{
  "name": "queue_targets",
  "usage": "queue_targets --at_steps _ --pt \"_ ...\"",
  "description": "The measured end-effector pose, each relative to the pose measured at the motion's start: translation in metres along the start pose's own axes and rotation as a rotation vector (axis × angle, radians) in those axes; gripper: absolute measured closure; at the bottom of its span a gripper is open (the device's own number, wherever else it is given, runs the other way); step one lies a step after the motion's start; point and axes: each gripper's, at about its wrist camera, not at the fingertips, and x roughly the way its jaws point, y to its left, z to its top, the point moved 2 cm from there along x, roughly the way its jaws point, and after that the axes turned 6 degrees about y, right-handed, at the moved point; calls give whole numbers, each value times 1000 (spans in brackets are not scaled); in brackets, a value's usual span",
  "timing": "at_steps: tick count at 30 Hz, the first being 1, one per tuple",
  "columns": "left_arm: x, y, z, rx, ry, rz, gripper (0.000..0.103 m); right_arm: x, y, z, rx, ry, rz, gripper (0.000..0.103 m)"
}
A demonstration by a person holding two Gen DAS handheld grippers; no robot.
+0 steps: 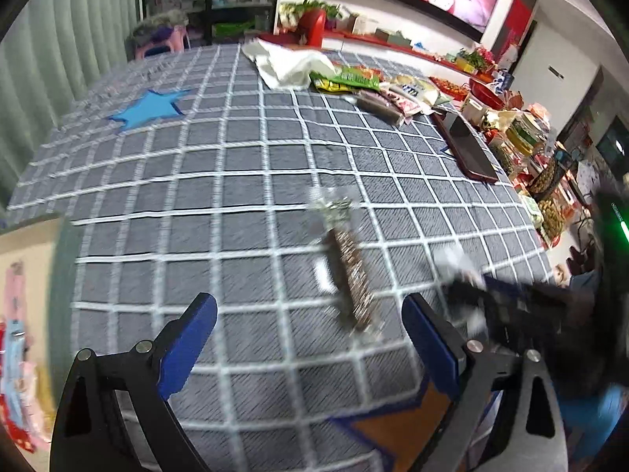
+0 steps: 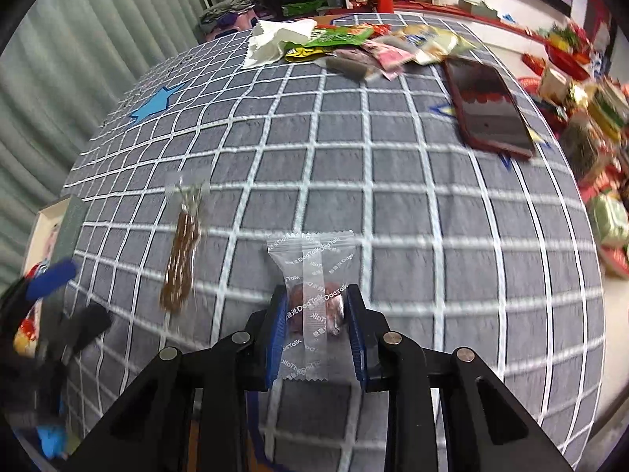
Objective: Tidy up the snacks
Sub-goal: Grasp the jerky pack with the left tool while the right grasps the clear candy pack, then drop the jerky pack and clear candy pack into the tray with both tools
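Clear DadTalk sachet (image 2: pixel 312 306) with a reddish-brown sweet inside, clamped between the blue pads of the right gripper (image 2: pixel 314 328), wrapper standing up out of the jaws over the grey checked tablecloth (image 2: pixel 432 216). At ten o'clock from it, a long brown snack bar (image 2: pixel 181 263) in clear wrap lies flat on the cloth, blurred. Left wrist view: that same bar (image 1: pixel 350 271) sits just ahead of the left gripper (image 1: pixel 310 338), jaws spread wide, nothing between them. Far edge at twelve o'clock, the snack pile (image 2: pixel 377 45) of green, yellow and pink packets, a white tissue (image 2: pixel 275 41) touching its left side. At two o'clock, a dark phone (image 2: pixel 489 108) in a red case, face up. Blue star (image 2: pixel 153 104) at eleven o'clock.
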Motion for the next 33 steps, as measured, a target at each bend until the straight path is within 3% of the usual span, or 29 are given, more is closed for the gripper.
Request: queue_targets --at_steps 3,7,10,12,15,16,17,19,22,33 --pt "21 -9 12 -25 57 8 7 -3 -5 -7 22 -5 26 73" --pt "46 -21 16 -11 131 85 7 -4 -8 -9 34 -16 43 72" --pt "52 -32 15 49 137 169 7 -5 -9 -9 38 -22 53 72" --pt "52 -38 15 77 138 161 9 -5 -9 -9 39 -22 56 72" --pt "47 -44 14 105 133 143 33 -7 -10 -14 54 -23 58 72" --pt "45 -46 14 123 126 137 52 -8 -11 -16 61 -24 61 72" --pt "43 -48 13 144 127 125 58 -9 -13 -17 66 -23 65 72" --pt "40 -48 13 150 139 86 62 -11 -17 -21 81 -21 69 72" --pt "31 -37 4 118 148 24 64 -19 -22 -28 106 -30 81 72" --pt "-28 6 -31 83 33 50 64 -39 -2 -32 104 -44 138 72"
